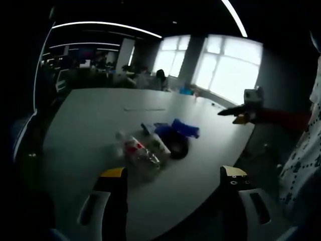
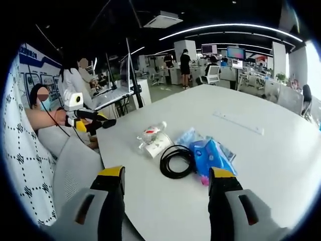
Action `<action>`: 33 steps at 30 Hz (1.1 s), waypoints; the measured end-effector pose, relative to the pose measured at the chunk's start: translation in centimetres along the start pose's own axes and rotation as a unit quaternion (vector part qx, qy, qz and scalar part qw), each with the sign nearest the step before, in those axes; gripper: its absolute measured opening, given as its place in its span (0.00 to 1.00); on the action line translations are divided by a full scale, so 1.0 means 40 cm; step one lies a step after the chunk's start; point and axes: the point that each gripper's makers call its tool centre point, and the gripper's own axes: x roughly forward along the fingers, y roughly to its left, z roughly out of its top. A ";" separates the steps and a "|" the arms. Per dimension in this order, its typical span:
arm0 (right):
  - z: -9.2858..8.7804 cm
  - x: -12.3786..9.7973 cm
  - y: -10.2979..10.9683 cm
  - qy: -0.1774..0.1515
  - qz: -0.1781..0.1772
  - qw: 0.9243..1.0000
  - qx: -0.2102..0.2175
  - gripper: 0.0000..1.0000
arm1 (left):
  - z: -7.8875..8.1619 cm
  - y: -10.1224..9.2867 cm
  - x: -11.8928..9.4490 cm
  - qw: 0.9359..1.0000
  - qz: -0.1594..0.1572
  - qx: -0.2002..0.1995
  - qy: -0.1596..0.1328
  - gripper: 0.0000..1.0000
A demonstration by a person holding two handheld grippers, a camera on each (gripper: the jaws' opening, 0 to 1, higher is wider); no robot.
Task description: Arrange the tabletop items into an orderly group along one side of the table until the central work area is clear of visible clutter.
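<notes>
The right gripper (image 2: 165, 183), jaws spread and empty, is being aimed at the coiled black cable (image 2: 175, 160); grasping it seemingly comes next.

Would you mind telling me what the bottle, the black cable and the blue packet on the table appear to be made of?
The bottle looks like clear, glossy plastic: it is see-through with a red label. The black cable seems rubber or plastic sheathed, matte, and bends into a loose coil. The blue packet looks like thin, shiny plastic film, judging by its wrinkles and highlights. The table appears a smooth, matte white laminate, though that is uncertain.
</notes>
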 end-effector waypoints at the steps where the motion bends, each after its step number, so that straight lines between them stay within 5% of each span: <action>1: 0.002 0.005 -0.001 0.001 0.001 1.000 -0.002 0.66 | 0.000 0.001 0.001 1.000 0.000 0.000 0.000 0.72; 33: 0.060 0.104 0.013 0.004 0.031 0.999 -0.013 0.64 | 0.004 0.014 0.013 1.000 -0.003 -0.009 -0.005 0.71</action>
